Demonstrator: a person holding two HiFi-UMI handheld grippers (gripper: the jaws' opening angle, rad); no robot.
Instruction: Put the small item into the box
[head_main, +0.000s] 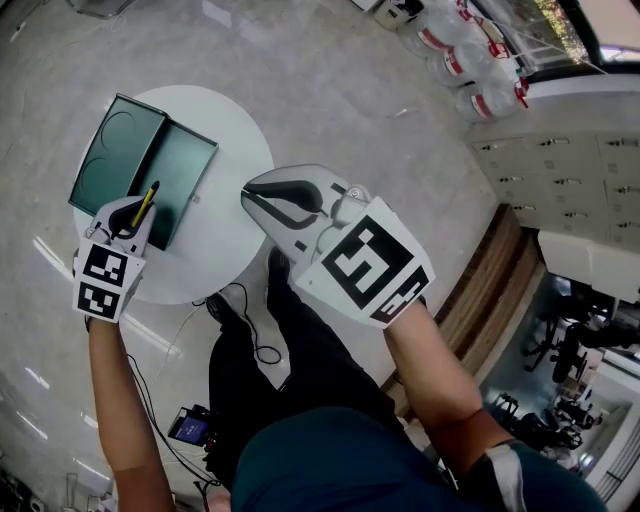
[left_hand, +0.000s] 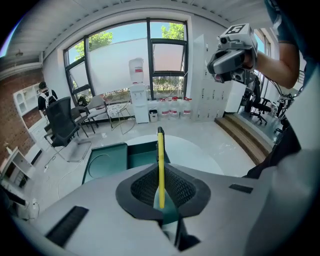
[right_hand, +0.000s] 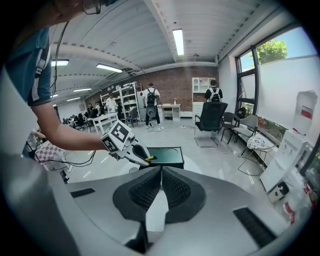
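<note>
We look down on a round table (head_main: 225, 215) with an open box (head_main: 140, 165) lying on its left half. The left gripper (head_main: 135, 212) sits over the box's near edge, a pen (head_main: 146, 203) between its jaws reaching forward above the box. The right gripper (head_main: 250, 195) lies to the right of both, over the table's right rim.

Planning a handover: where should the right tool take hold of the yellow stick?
Probably the bare stretch of the yellow stick just past the left tool, below its black tip. Come from the side with the jaws across the thin shaft: it stands out straight beyond the shut jaws, free on all sides.
</note>
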